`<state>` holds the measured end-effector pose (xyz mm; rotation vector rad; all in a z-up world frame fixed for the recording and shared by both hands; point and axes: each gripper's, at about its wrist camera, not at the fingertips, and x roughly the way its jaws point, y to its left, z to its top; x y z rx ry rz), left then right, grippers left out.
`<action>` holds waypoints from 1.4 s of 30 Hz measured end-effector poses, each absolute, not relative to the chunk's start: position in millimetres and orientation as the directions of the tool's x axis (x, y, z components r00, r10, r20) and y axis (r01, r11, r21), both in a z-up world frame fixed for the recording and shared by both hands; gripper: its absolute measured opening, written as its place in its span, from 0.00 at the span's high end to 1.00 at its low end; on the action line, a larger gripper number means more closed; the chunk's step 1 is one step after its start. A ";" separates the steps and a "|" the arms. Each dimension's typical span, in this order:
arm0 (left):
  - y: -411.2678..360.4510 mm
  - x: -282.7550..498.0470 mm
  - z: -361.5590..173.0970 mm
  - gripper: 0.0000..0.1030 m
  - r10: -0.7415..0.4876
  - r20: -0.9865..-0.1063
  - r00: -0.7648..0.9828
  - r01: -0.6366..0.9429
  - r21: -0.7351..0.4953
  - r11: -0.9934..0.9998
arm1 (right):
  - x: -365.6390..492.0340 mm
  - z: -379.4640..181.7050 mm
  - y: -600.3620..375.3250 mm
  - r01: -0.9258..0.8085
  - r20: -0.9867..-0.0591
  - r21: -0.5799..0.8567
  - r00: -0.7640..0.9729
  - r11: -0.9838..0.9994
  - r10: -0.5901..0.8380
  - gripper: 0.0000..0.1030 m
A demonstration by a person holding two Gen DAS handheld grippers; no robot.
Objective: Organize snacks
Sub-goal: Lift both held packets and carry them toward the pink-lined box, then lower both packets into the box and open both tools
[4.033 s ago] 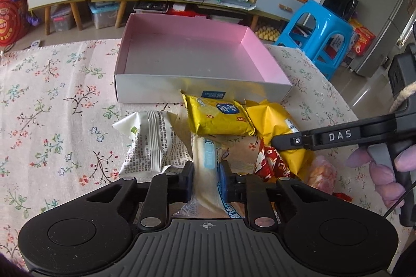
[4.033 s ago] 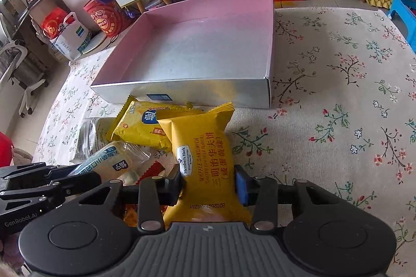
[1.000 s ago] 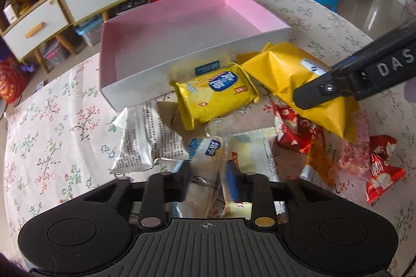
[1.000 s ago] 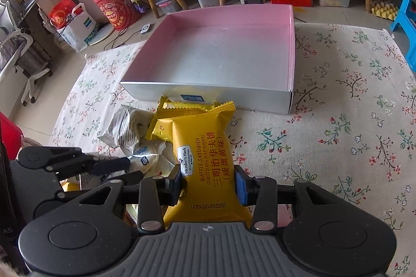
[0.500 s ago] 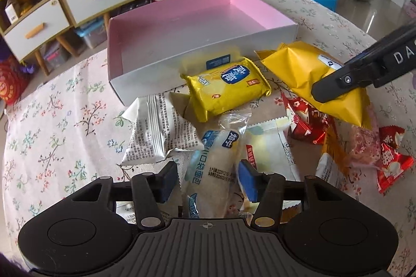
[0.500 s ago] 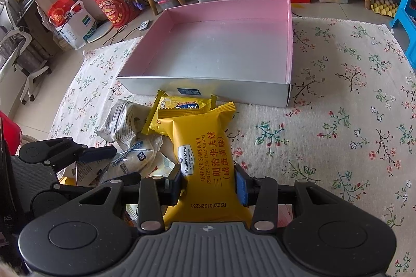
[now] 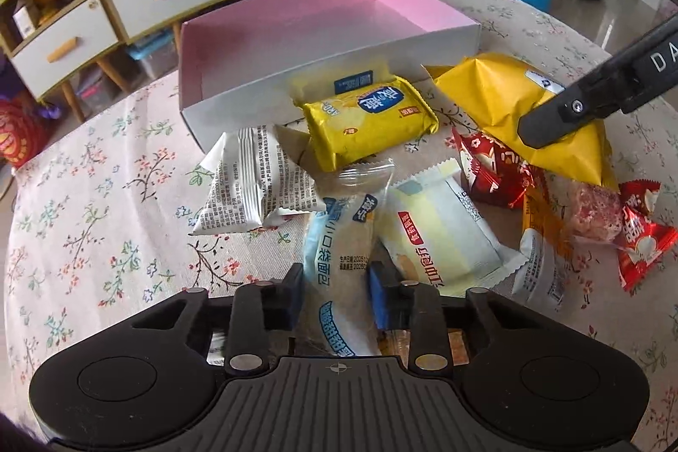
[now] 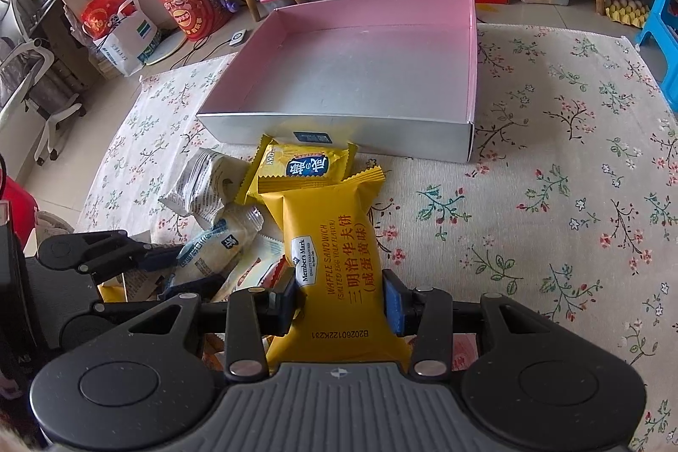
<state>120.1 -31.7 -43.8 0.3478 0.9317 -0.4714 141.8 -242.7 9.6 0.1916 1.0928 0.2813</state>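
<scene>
Left gripper (image 7: 334, 295): jaws closing around clear bread packet (image 7: 339, 240); right gripper (image 8: 339, 301): yellow waffle packet (image 8: 334, 252) clamped; pink box (image 8: 360, 70) beyond

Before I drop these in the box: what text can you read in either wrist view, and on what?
"Member's Mark", "WAFFLE SANDWICH", "B202601122K231": yellow waffle pack in the right gripper.
"DA", cut off: right gripper's finger.
Clear bread pack, between the closing left gripper's pads: too distorted to read.
Other wrappers: too small.
</scene>
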 end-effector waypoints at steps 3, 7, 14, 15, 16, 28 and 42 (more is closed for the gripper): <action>-29.4 120.2 -40.3 0.76 -0.243 -0.825 0.510 0.502 0.057 0.863 | 141.3 11.7 -242.9 -0.130 -0.842 0.290 0.436 0.948 0.317 0.71; -24.6 120.1 -33.9 0.77 -0.265 -0.824 0.501 0.478 0.009 0.878 | 140.7 15.4 -245.6 -0.127 -0.834 0.294 0.449 0.947 0.320 0.71; -23.9 117.1 -9.7 0.77 -0.313 -0.792 0.524 0.484 -0.025 0.875 | 144.8 22.8 -252.6 -0.109 -0.813 0.316 0.481 0.943 0.328 0.73; -24.3 117.2 -6.1 0.77 -0.319 -0.786 0.529 0.485 -0.028 0.874 | 145.6 24.0 -254.0 -0.106 -0.809 0.321 0.486 0.941 0.331 0.74; -24.9 118.0 -3.1 0.77 -0.324 -0.781 0.534 0.485 -0.031 0.874 | 146.5 24.8 -255.2 -0.106 -0.806 0.327 0.489 0.939 0.335 0.75; -28.7 123.8 -7.0 0.77 -0.309 -0.797 0.520 0.462 -0.043 0.886 | 156.8 1.8 -241.2 -0.121 -0.851 0.246 0.448 0.962 0.274 0.53; -25.3 123.6 -0.6 0.77 -0.295 -0.786 0.544 0.445 -0.029 0.895 | 152.0 1.5 -230.8 -0.162 -0.853 0.178 0.467 0.971 0.234 0.73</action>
